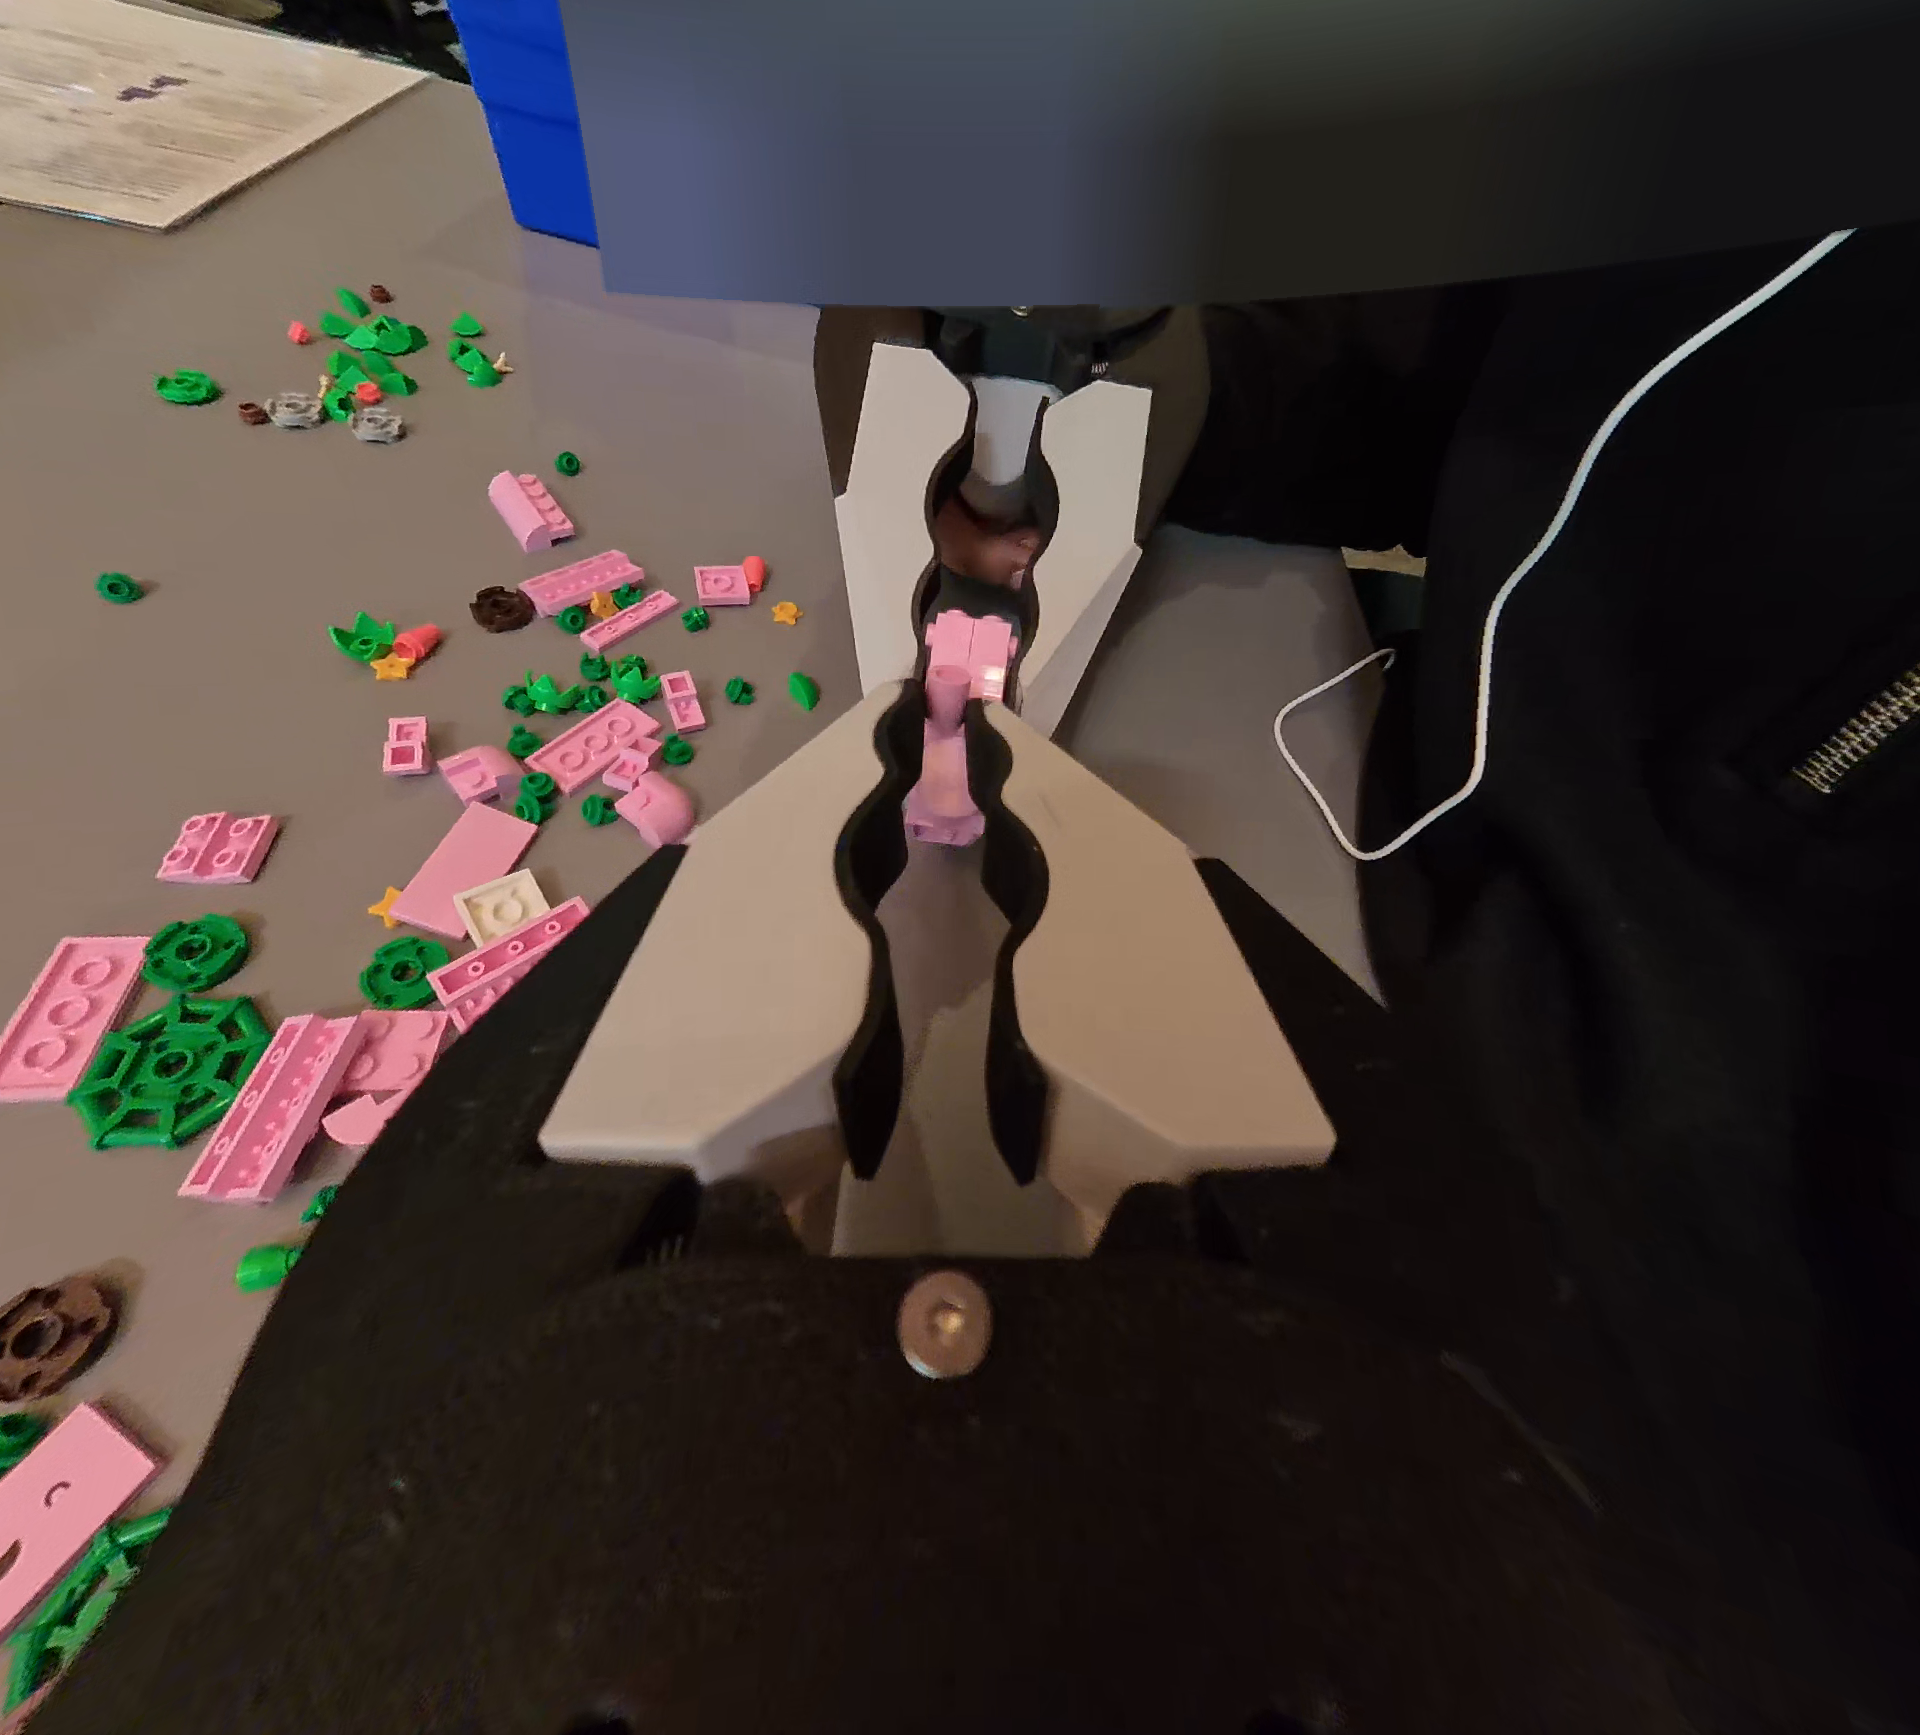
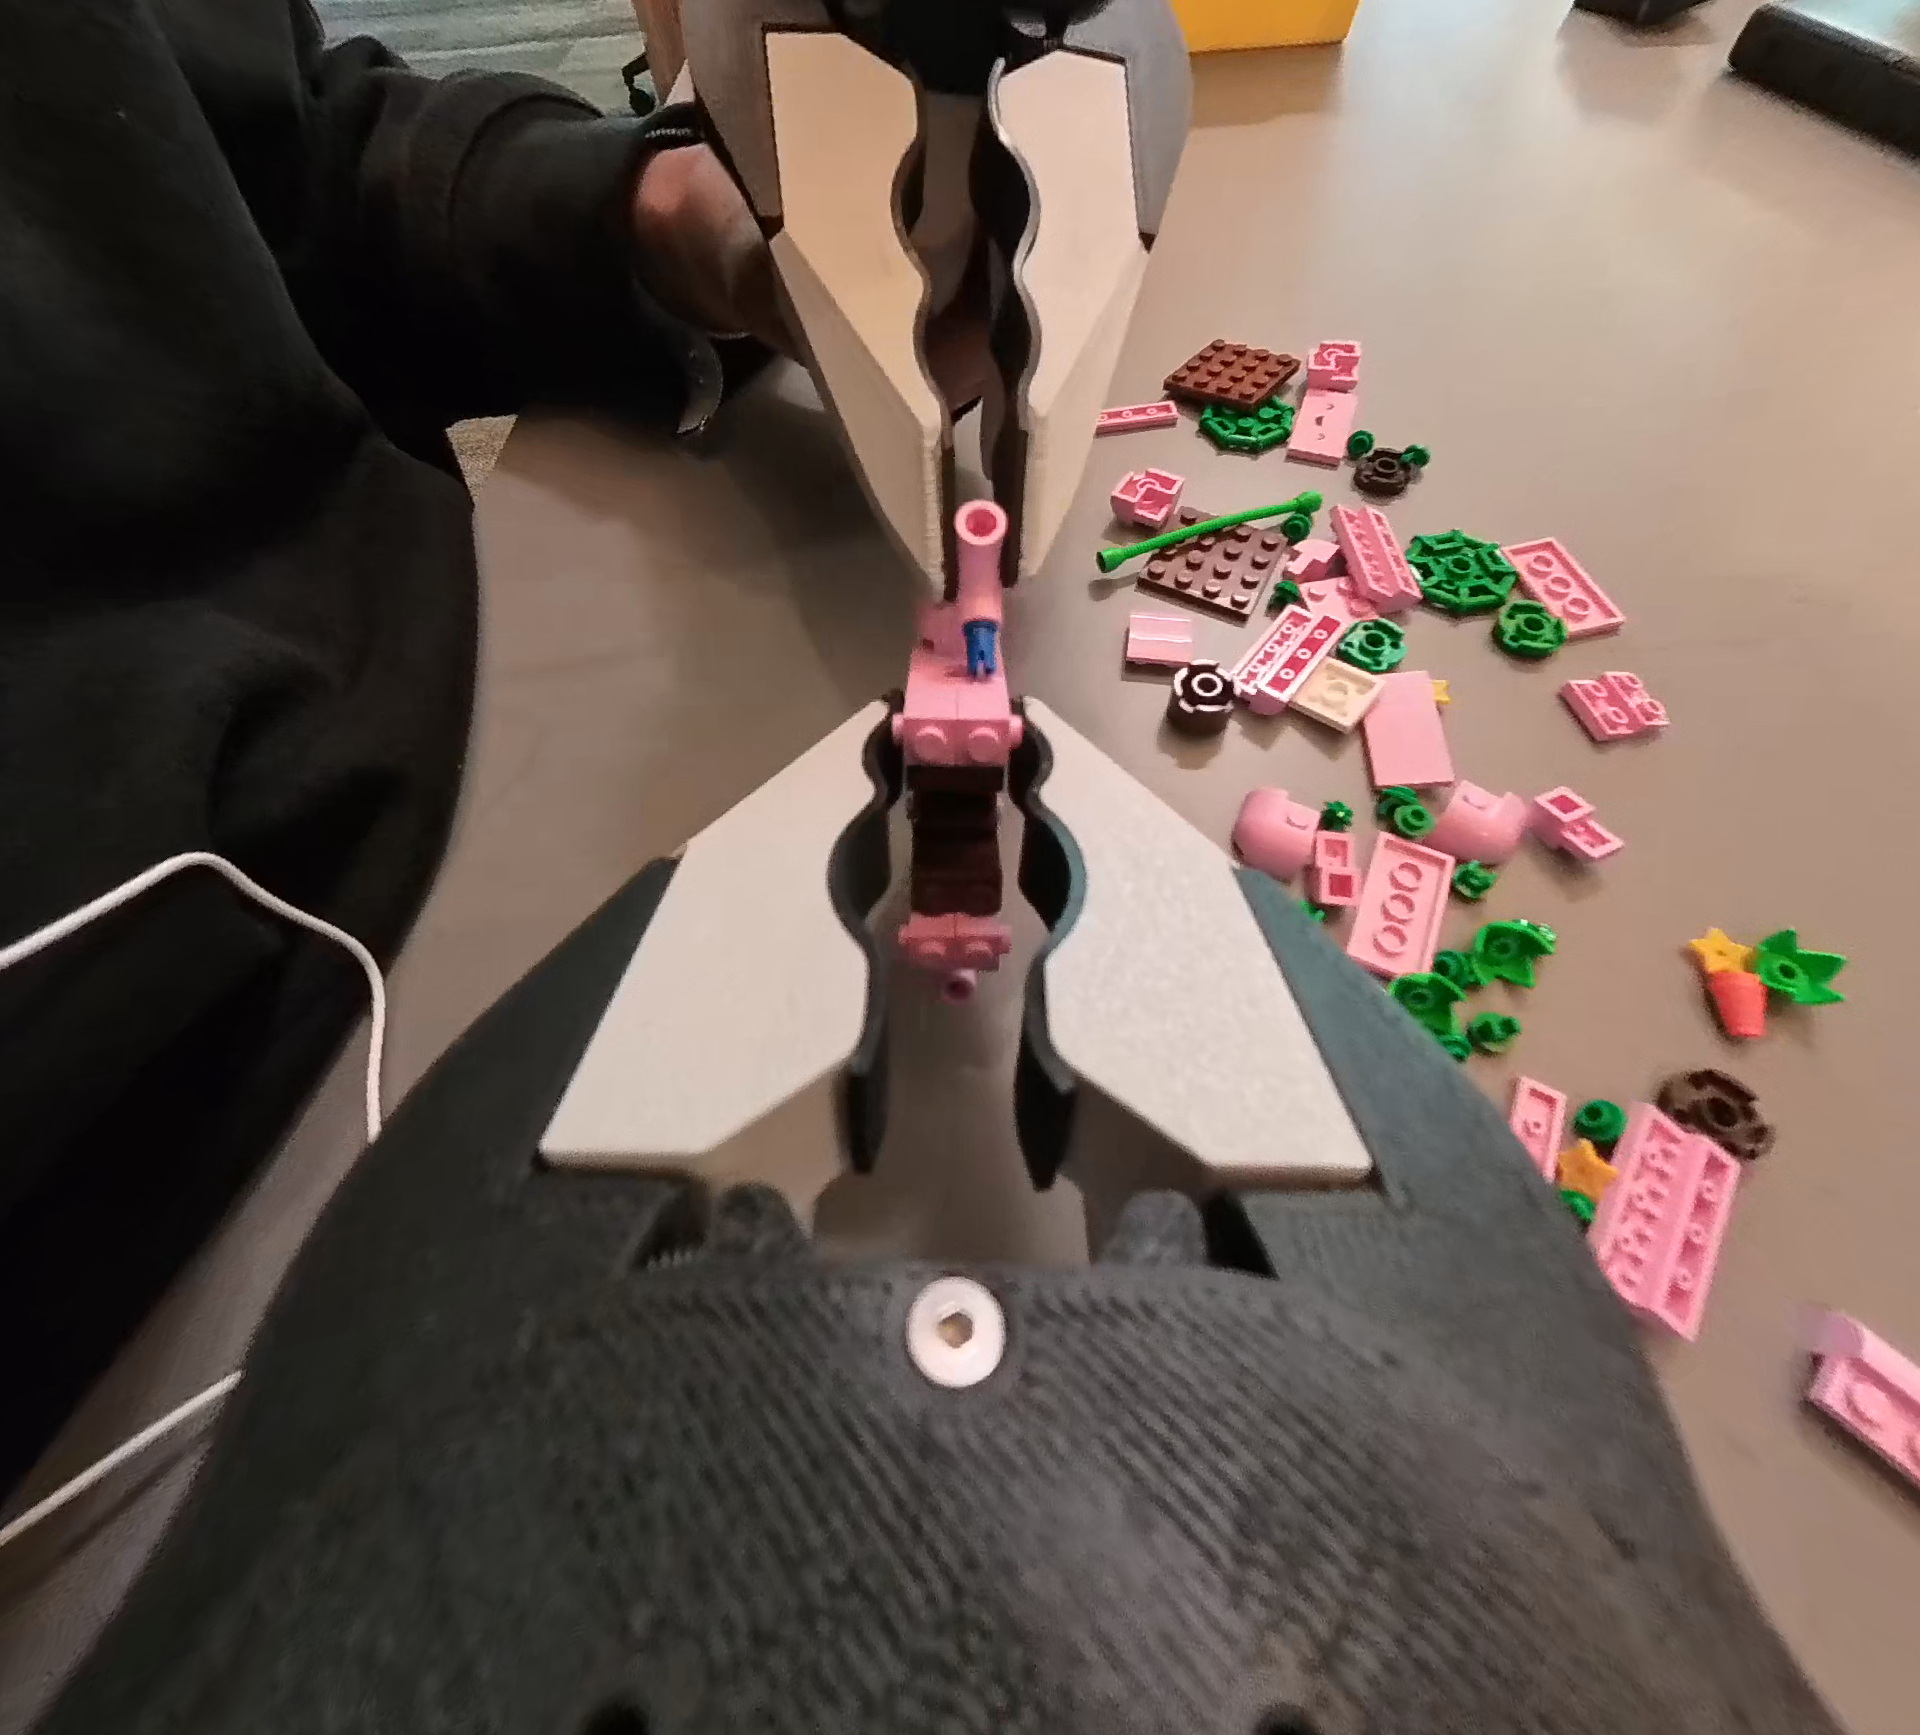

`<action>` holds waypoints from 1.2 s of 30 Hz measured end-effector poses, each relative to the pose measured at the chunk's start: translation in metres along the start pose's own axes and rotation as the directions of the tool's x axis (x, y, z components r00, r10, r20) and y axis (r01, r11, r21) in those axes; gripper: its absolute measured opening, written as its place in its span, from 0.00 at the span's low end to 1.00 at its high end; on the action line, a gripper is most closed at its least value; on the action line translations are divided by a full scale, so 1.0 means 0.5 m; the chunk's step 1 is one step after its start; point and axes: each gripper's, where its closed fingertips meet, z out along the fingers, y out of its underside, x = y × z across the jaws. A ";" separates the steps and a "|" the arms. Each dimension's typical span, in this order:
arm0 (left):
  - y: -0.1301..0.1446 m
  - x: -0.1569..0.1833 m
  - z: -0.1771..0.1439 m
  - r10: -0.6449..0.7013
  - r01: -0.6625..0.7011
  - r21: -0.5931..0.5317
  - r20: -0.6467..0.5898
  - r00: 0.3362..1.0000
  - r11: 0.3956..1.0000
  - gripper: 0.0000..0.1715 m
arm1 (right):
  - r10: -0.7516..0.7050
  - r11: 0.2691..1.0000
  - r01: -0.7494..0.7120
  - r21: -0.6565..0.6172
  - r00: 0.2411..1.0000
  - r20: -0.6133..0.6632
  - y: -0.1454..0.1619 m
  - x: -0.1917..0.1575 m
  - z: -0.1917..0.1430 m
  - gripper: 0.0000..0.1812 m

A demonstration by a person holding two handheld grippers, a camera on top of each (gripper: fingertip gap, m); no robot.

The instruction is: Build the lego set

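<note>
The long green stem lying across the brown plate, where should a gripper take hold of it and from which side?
Grip the green stem mid-length from above, fingers across it. Thin and lying flat, it rests partly on the brown plate, which probably leaves a little room beneath.

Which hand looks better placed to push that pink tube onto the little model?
Left, probably. The left gripper is shut on the pink tube, lined up with the pink-and-brown model, which the right gripper clamps steady.
</note>
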 end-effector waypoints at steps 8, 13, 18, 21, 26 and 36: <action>0.005 0.015 -0.004 -0.032 0.031 -0.019 -0.072 0.997 0.999 0.03 | -0.014 1.000 0.014 -0.003 1.000 -0.011 0.001 0.000 0.001 0.10; 0.006 0.010 -0.007 -0.066 0.064 -0.062 -0.035 0.997 0.996 0.03 | -0.051 0.999 0.050 -0.011 0.998 -0.034 0.000 -0.001 0.005 0.10; 0.014 0.011 -0.012 -0.114 0.111 -0.129 -0.010 0.993 0.985 0.03 | -0.088 0.996 0.087 -0.031 0.995 -0.048 0.001 -0.005 0.010 0.10; 0.032 0.002 -0.016 -0.120 0.126 -0.192 0.041 0.992 0.973 0.03 | -0.123 0.990 0.117 -0.080 0.990 -0.071 0.015 0.001 0.016 0.09; 0.036 0.003 -0.017 -0.091 0.101 -0.199 0.056 0.994 0.975 0.03 | -0.145 0.985 0.136 -0.101 0.986 -0.077 0.022 0.001 0.022 0.09; 0.064 0.004 -0.013 -0.159 0.151 -0.189 -0.025 0.987 0.970 0.03 | -0.105 0.983 0.100 -0.157 0.994 -0.029 0.043 -0.009 0.027 0.09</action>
